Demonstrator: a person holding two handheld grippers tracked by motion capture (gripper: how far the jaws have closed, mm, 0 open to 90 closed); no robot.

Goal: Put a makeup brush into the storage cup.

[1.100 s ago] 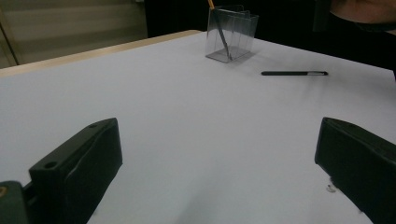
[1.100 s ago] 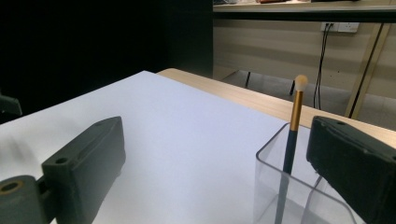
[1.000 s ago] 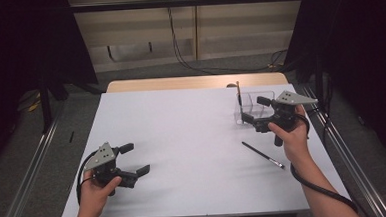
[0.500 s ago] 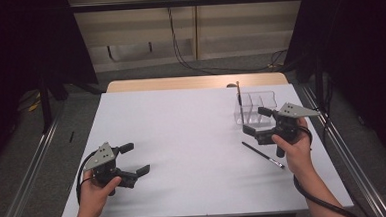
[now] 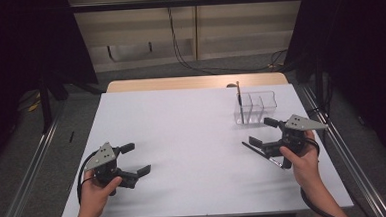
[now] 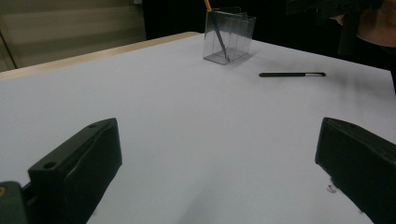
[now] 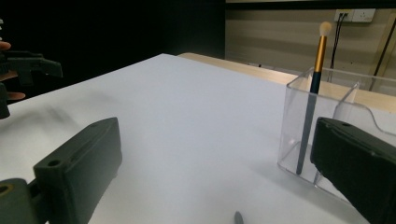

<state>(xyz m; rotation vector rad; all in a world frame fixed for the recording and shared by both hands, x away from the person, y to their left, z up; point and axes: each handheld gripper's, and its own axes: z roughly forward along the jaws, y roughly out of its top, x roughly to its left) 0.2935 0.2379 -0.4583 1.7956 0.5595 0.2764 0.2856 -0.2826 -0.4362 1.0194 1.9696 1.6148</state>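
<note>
One down: pulled back from holder (image 5: 257, 106) with right claw (image 5: 261, 131) gaping, lowered over second brush (image 6: 292, 74) flat on counter (image 5: 192, 128); kept left claw (image 5: 136, 158) spread, idle. Meant pickup next, probably.

On my table (image 5: 192, 138), the clear organizer (image 5: 256, 106) stands far right with a brush (image 5: 239, 102) upright in its left compartment. A pen (image 6: 292, 74) lies before it, under my right gripper (image 5: 263, 132); my left gripper (image 5: 136, 158) sits near-left.
</note>
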